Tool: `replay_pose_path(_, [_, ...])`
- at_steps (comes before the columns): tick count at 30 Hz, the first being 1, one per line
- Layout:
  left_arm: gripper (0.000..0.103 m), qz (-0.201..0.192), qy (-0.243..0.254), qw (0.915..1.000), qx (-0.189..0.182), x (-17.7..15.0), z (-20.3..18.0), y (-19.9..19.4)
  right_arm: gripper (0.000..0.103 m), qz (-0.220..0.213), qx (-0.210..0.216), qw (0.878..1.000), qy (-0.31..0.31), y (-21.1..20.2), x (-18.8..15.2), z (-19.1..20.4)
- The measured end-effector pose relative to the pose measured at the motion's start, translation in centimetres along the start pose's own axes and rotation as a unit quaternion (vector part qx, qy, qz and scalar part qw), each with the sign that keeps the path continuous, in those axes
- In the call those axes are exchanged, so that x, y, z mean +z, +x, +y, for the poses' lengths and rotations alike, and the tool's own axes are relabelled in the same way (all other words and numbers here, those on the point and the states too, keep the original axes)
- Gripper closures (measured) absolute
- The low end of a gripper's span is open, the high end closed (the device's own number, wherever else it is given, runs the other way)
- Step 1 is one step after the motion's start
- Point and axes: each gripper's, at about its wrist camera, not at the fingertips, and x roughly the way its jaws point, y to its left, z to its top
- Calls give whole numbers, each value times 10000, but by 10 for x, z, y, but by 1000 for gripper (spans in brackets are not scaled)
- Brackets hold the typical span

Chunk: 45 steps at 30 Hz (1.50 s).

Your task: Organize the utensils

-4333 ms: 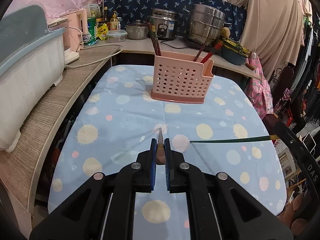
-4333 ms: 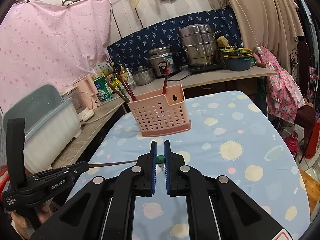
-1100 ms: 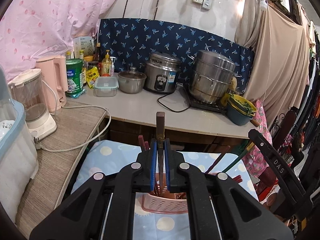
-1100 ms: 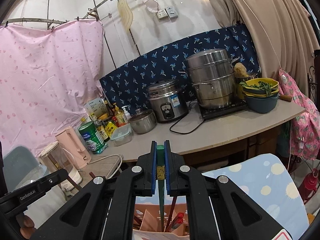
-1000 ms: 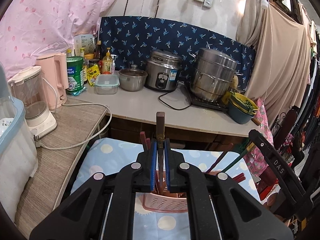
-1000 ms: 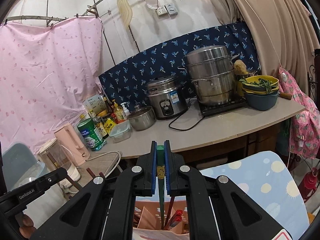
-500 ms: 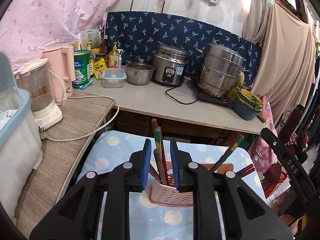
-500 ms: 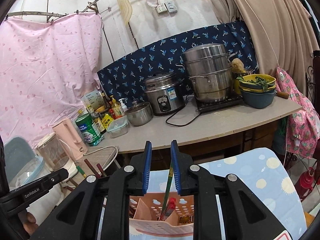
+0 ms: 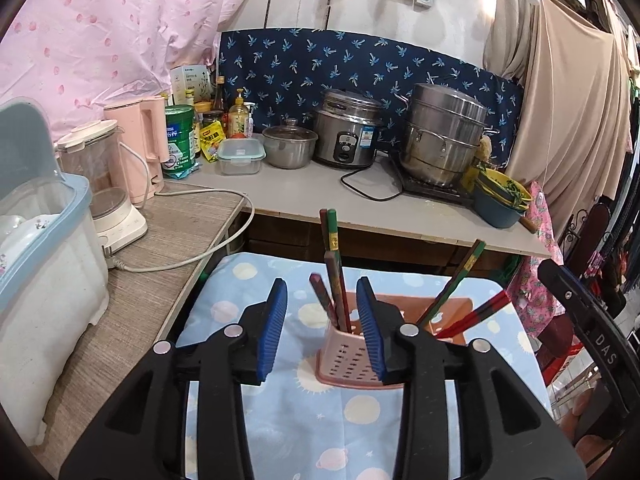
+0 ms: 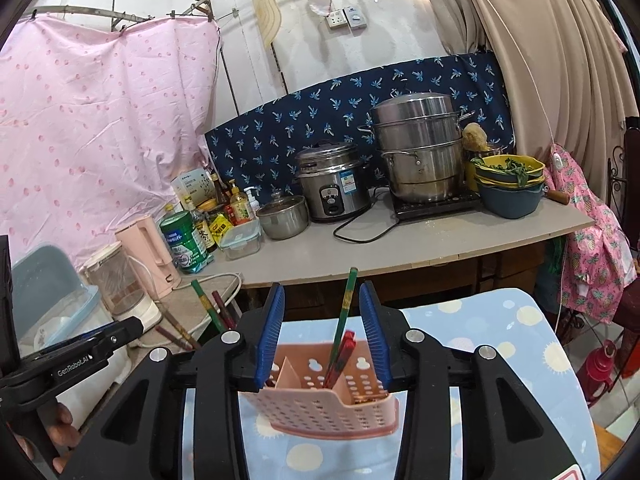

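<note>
Both grippers stand with jaws apart, having just been opening, and nothing is pinched between them. Past the left gripper, brown and green chopsticks stand nearly upright in the pink holder's left compartment, free of the blue pads. Past the right gripper, a green chopstick leans in the holder's right compartment, its long axis pointing up and slightly right. No loose utensil shows on the dotted tablecloth, so the next pick likely lies elsewhere.
</note>
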Motion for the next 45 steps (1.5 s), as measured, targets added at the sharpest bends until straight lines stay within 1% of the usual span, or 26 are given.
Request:
replay_pose_path(3, [68, 42, 69, 10000, 51, -9, -1, -5, 64, 38, -42, 9999, -91, -9, -9, 3])
replay_pose_path(6, [68, 57, 155, 9997, 186, -18, -3, -9, 62, 76, -92, 9998, -163, -18, -19, 6])
replay_pose_path(8, [67, 84, 196, 9996, 201, -25, -4, -12, 59, 103, -143, 9996, -242, -24, -26, 8])
replay_pose_path(11, [62, 113, 267, 9992, 271, -34, -5, -16, 57, 170, -168, 9993, -290, -32, -37, 10])
replay_pose_path(13, [61, 103, 328, 9989, 327, -41, -6, -19, 57, 211, -182, 9992, -303, -37, -44, 10])
replay_pose_path(17, [60, 154, 376, 9986, 331, -55, -7, -24, 56, 288, -205, 9988, -337, -47, -58, 12])
replay_pose_path(20, [54, 183, 412, 9984, 348, -65, -8, -26, 56, 331, -224, 9986, -348, -54, -68, 13])
replay_pose_path(24, [54, 224, 491, 9978, 373, -77, -11, -30, 56, 389, -256, 9982, -372, -64, -82, 14])
replay_pose_path(28, [52, 260, 567, 9972, 412, -91, -14, -34, 52, 458, -258, 9981, -324, -71, -94, 14])
replay_pose_path(30, [50, 297, 594, 9969, 430, -98, -15, -35, 51, 512, -262, 9979, -306, -74, -101, 13])
replay_pose_path(33, [50, 377, 608, 9965, 433, -108, -17, -35, 50, 572, -300, 9974, -306, -77, -109, 13])
replay_pose_path(35, [49, 414, 621, 9962, 456, -113, -17, -34, 47, 592, -345, 9972, -302, -80, -114, 13])
replay_pose_path(45, [47, 630, 680, 9945, 488, -144, -20, -33, 44, 722, -515, 9954, -350, -90, -141, 8])
